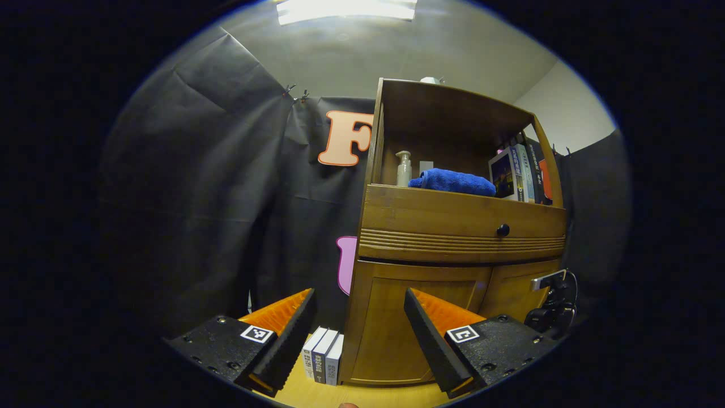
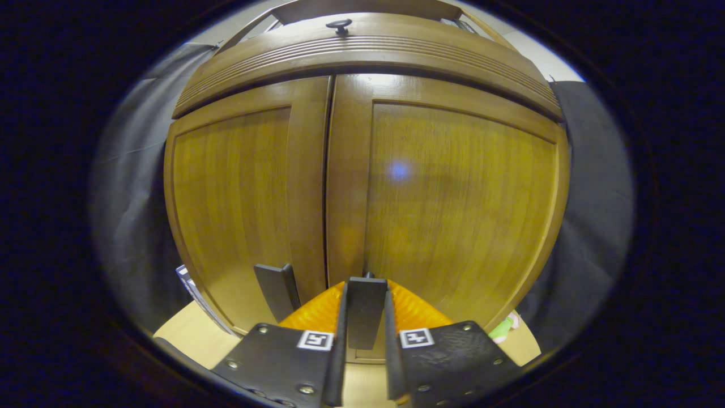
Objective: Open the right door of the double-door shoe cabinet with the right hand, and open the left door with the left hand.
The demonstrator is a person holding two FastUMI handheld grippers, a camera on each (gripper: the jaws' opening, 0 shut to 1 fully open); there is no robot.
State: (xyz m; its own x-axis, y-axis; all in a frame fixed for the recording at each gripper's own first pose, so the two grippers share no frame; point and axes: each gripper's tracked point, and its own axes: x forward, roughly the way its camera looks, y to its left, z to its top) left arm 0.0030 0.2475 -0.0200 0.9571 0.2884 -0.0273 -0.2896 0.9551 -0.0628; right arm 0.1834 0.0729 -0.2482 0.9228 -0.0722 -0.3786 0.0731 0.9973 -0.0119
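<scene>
1. While the right gripper (image 2: 366, 317) pinches the flat handle (image 2: 365, 309) of the right door (image 2: 459, 198), its fingers closed on both faces of the tab, the door itself lies flush and shut just ahead of the fingertips.
2. Just left of that grip stands the second handle (image 2: 276, 290), belonging to the left door (image 2: 238, 198), untouched; the seam between the doors runs up right beside the held tab.
3. The hold looks shallow (only the outer part of the tab sits between the fingers), so a pull off to one side could let it slide out.
4. A straight pull that ignores the hinge arc would likely twist the tab in the grip or strain the hinge at the door's far right edge.
5. The left gripper (image 1: 357, 334) hangs spread wide and empty, well back from the cabinet (image 1: 461, 226) and off toward its left corner, with a row of books (image 1: 323, 354) on the floor just beyond its fingertips.
6. Coming in low from there, it might knock those books, or cross the right door's swing.
</scene>
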